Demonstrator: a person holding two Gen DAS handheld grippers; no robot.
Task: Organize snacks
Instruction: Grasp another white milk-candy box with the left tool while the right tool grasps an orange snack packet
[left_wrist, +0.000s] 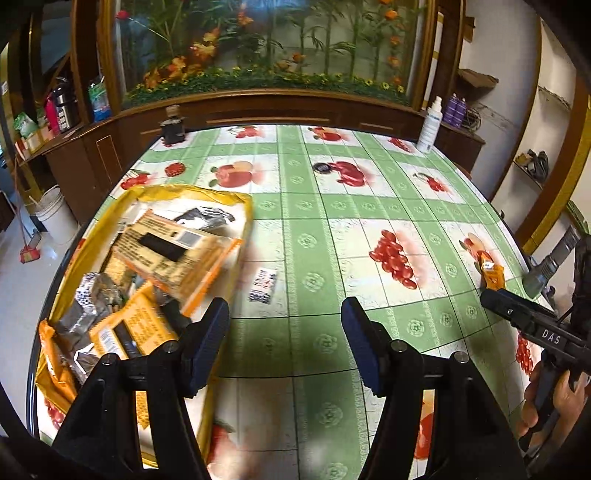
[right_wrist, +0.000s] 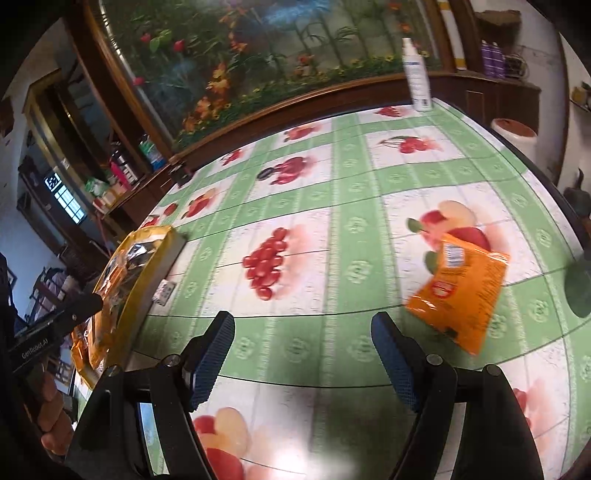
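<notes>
Both claws are hanging apart and empty: the right claw (right_wrist: 303, 354) is facing the stray orange packet (right_wrist: 460, 291) at two o'clock, the left claw (left_wrist: 284, 343) sitting beside the yellow tray (left_wrist: 229, 201) collecting snacks on the tabletop (left_wrist: 325, 229).

Bright indoor light, white glare low on the tablecloth (right_wrist: 332, 229), motion blur, fisheye-bent dark corners.

left gripper (left_wrist: 284, 325): jaws apart, nothing between, tilted down over table (left_wrist: 332, 221) near its left edge | right gripper (right_wrist: 303, 339): jaws apart, empty, tilted down toward right edge | hand (left_wrist: 554, 402) grips right handle | hand (right_wrist: 48, 417) grips left handle
</notes>
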